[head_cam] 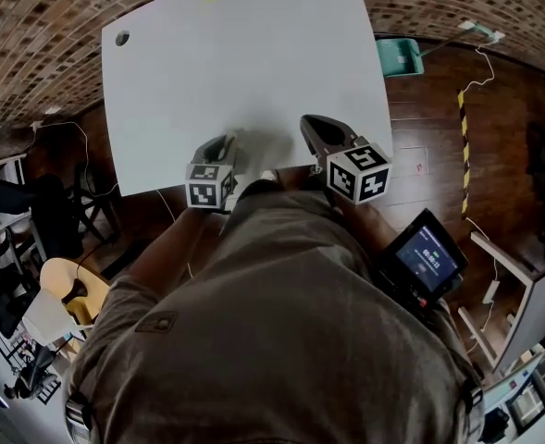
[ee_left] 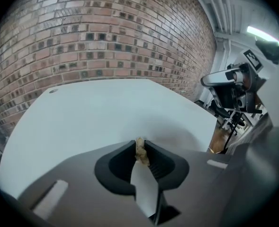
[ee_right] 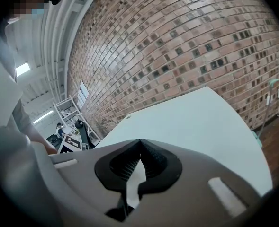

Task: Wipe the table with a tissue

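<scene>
- Jaws of the grey plastic left gripper (head_cam: 224, 144) (ee_left: 140, 142) are pressed together at their tips on a small tan scrap of crumpled tissue (ee_left: 140, 153), which pokes up just past the tips. In the head view the scrap is too small to make out.
- This gripper sits at centre left of the head view. It points away from the person over the near edge of the flat white rectangular table (head_cam: 253, 54) (ee_left: 101, 110) (ee_right: 191, 122); whether it touches the top I cannot tell.
- The grey plastic right gripper (head_cam: 315, 124) (ee_right: 140, 144), just right of centre, has its ribbed jaws meeting at the tips with nothing between them. It too reaches over the near table edge, level with the other.
- The person's torso fills the lower frame and hides both hands.
- A teal plastic tray (head_cam: 400, 55) lies on the wooden floor at upper right, partly cut off by the table corner.
</scene>
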Demonstrator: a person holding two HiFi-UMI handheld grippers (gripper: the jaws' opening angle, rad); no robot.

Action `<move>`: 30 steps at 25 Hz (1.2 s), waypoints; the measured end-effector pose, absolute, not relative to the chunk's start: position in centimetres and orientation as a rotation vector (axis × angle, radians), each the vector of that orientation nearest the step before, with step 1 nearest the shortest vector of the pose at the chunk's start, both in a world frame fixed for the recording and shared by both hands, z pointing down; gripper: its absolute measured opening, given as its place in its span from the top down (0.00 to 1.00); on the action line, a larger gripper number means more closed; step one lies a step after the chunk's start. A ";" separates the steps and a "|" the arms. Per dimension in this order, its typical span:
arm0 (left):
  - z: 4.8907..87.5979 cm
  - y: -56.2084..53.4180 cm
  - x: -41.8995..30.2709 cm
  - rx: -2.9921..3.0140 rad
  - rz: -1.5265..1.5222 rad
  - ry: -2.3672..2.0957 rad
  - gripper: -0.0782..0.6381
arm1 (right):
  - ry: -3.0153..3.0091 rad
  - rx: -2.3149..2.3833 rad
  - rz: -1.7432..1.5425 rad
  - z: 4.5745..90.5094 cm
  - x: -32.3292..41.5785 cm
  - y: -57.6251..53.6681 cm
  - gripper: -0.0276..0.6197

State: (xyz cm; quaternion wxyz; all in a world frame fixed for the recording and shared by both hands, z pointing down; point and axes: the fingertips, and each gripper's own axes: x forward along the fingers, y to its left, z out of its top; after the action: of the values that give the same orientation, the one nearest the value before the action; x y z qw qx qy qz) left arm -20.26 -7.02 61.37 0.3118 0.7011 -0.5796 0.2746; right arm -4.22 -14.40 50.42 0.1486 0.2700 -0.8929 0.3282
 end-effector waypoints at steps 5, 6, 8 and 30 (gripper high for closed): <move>61.5 -8.2 -19.3 1.861 0.706 -1.509 0.81 | -2.557 0.814 0.940 50.5 -3.7 -15.0 0.94; 61.6 -8.5 -18.8 1.871 0.705 -1.496 0.81 | -2.554 0.828 0.939 50.6 -3.4 -15.1 0.94; 62.0 -9.0 -17.5 1.904 0.708 -1.460 0.81 | -2.549 0.861 0.938 50.7 -2.8 -15.3 0.94; 55.2 -6.1 -13.8 2.172 0.457 -1.280 0.81 | -2.462 1.081 0.977 50.0 -2.2 -7.2 0.94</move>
State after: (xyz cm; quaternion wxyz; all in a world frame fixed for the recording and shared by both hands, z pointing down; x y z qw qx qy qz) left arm -13.85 -6.10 55.23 0.2856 0.8123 -0.4789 0.1709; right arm -2.24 -7.21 50.00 0.1399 0.3743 -0.8521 0.3381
